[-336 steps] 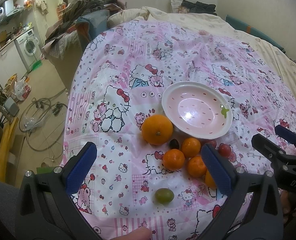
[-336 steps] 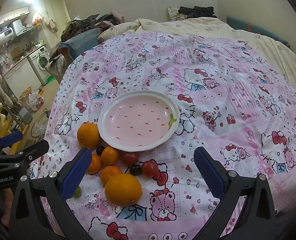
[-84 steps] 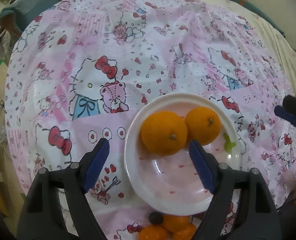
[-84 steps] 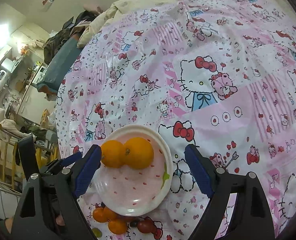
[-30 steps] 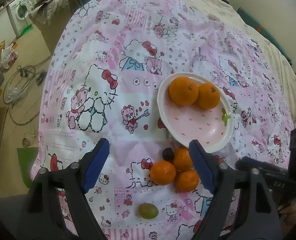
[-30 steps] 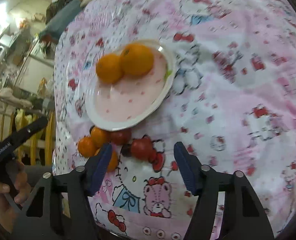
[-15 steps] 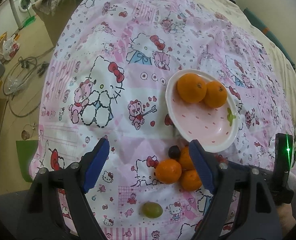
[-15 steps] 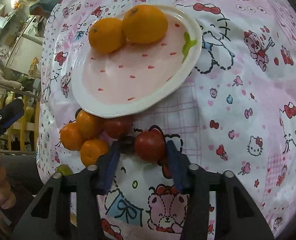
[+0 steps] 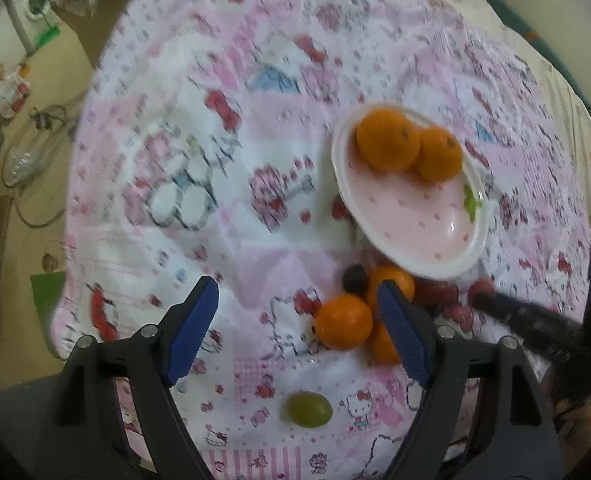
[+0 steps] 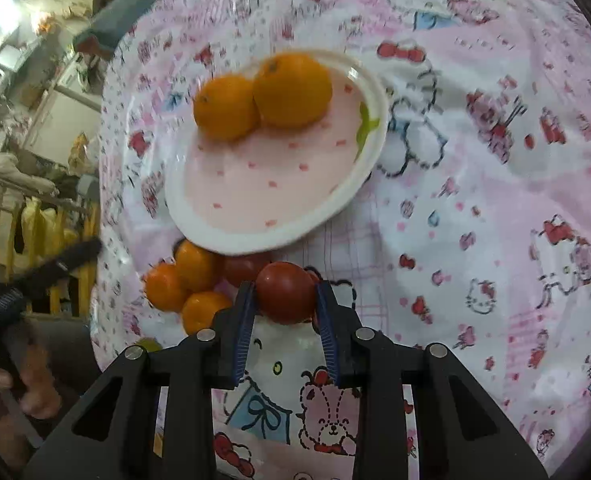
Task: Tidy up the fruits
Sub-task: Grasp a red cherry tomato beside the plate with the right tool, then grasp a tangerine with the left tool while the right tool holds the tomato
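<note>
A pink plate (image 9: pixel 407 224) (image 10: pixel 263 188) on the Hello Kitty cloth holds two large oranges (image 9: pixel 387 140) (image 10: pixel 291 88). Below it lie three small tangerines (image 9: pixel 343 322) (image 10: pixel 195 266), a dark grape (image 9: pixel 354 278), another red tomato (image 10: pixel 243 268) and a green grape (image 9: pixel 306 409). My right gripper (image 10: pixel 285 300) is shut on a red tomato (image 10: pixel 285 294) just in front of the plate. My left gripper (image 9: pixel 295 332) is open and empty, above the cloth left of the tangerines. The right gripper's finger shows in the left wrist view (image 9: pixel 527 320).
The cloth-covered table (image 9: pixel 215 160) drops off at the left to a floor with cables and clutter (image 9: pixel 23 152). Beige bedding (image 9: pixel 555 80) lies at the far right. A hand holding the left gripper shows at the lower left of the right wrist view (image 10: pixel 15 376).
My right gripper has dropped toward the fruit pile and closed its fingers on the red tomato. My left gripper has drifted slightly, still open.
</note>
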`<state>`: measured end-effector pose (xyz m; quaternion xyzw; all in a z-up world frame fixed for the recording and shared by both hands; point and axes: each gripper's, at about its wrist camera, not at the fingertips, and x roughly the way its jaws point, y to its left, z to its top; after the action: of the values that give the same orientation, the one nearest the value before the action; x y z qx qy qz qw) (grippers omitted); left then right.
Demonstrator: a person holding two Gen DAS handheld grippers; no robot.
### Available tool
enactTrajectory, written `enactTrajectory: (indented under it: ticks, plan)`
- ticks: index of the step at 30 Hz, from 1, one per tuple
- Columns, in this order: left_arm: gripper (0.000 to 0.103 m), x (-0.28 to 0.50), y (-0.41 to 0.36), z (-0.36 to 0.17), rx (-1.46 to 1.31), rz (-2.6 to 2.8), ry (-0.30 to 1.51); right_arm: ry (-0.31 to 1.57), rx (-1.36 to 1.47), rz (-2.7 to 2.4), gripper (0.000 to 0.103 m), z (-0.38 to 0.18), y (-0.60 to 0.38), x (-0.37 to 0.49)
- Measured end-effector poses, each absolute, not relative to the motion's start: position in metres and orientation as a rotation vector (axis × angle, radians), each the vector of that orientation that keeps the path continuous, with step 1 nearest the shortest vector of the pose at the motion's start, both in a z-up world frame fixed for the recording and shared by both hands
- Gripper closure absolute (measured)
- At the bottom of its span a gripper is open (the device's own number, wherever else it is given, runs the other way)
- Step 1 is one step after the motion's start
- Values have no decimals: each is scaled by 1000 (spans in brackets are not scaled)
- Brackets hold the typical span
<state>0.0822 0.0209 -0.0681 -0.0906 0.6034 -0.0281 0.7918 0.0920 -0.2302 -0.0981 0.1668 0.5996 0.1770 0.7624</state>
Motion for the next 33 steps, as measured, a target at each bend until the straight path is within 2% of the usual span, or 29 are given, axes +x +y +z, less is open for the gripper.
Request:
enactTrajectory:
  ticks: [8, 10, 12, 16, 17, 25, 33]
  plan:
    - [27, 78, -10, -97, -107, -140, 1404, 1218, 461, 386, 71, -75, -252, 92]
    - [35, 77, -15, -105, -95, -149, 1428, 1210, 471, 385, 71, -72, -254, 92]
    - [55, 77, -18, -111, -110, -173, 1450, 1206, 479, 385, 71, -71, -257, 91]
    - [55, 78, -22, -117, -121, -183, 1476, 1201, 489, 387, 71, -68, -261, 91]
    - [65, 77, -22, -117, -124, -185, 1473, 1199, 493, 388, 71, -68, -262, 91]
    - [66, 74, -17, -108, -119, -193, 1446, 1196, 491, 397, 71, -66, -260, 91]
    - [66, 92, 4, -52, -204, -201, 1264, 1149, 533, 407, 71, -53, -272, 98]
